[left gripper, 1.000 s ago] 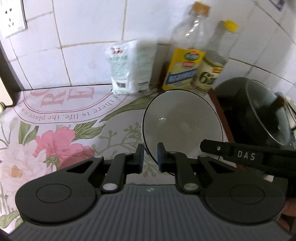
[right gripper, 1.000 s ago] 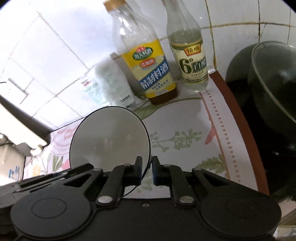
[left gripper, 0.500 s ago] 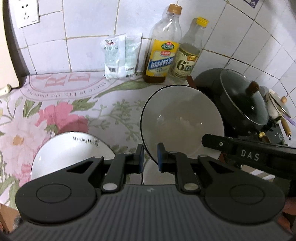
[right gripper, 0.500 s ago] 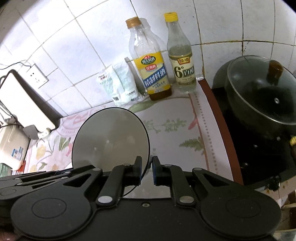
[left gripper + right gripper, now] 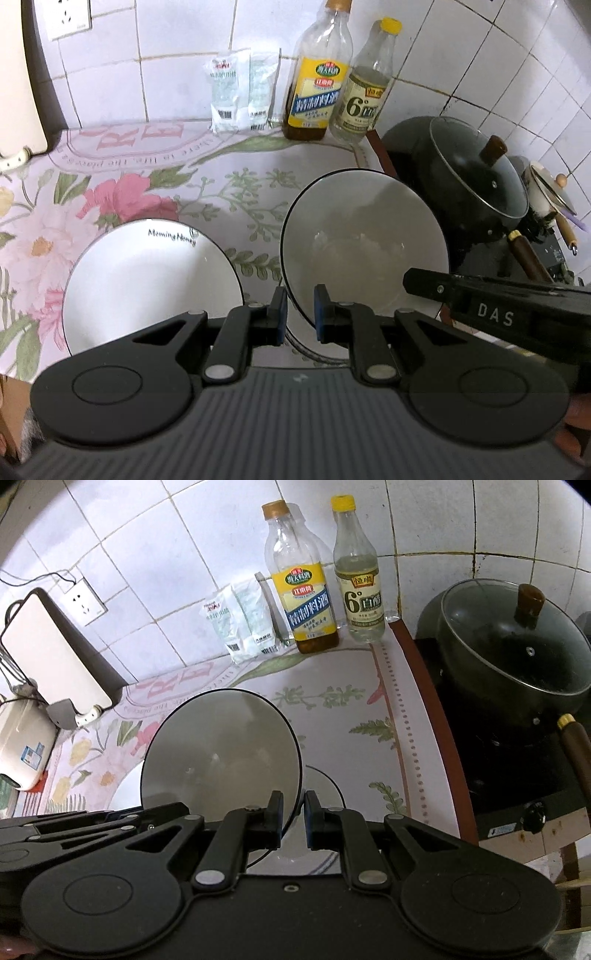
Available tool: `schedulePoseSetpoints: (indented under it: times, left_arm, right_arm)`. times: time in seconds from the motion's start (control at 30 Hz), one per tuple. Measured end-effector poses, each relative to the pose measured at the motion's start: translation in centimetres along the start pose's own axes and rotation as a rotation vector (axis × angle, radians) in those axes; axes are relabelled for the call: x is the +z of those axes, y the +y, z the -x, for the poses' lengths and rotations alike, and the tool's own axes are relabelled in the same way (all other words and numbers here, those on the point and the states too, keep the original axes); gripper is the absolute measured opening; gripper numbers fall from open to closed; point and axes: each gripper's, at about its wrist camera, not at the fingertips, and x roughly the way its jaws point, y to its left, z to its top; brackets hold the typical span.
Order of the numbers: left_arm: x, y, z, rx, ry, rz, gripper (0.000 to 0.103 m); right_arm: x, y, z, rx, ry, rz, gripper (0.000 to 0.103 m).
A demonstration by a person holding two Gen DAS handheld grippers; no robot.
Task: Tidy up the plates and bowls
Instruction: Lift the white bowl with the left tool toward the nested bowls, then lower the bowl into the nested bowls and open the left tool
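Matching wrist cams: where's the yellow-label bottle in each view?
Left wrist: yellow-label bottle top centre, against the tiled wall, left of the yellow-capped bottle.
Right wrist: yellow-label bottle top centre, again left of the yellow-capped bottle.
Shared landmark: lidded black pot, at the right in both.

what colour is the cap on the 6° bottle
Yellow cap, clearest in the right wrist view.

Both fisheye views are sharp and evenly lit by soft indoor light — tile lines bow strongly toward the edges, the right view's corners fall black, glare whitens the wall tiles point(image 5: 155, 565), and shadows stay faint.
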Motion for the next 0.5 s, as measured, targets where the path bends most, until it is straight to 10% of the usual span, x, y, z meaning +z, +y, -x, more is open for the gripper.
schedulePoseSetpoints:
  times: [0.5]
  left_arm:
    - [-1.0, 0.4, -2.6, -0.008, 0.071, 0.028, 0.013]
  right_arm:
    - [-1.2, -0.2, -1.3, -0.044, 0.036, 0.013, 0.016]
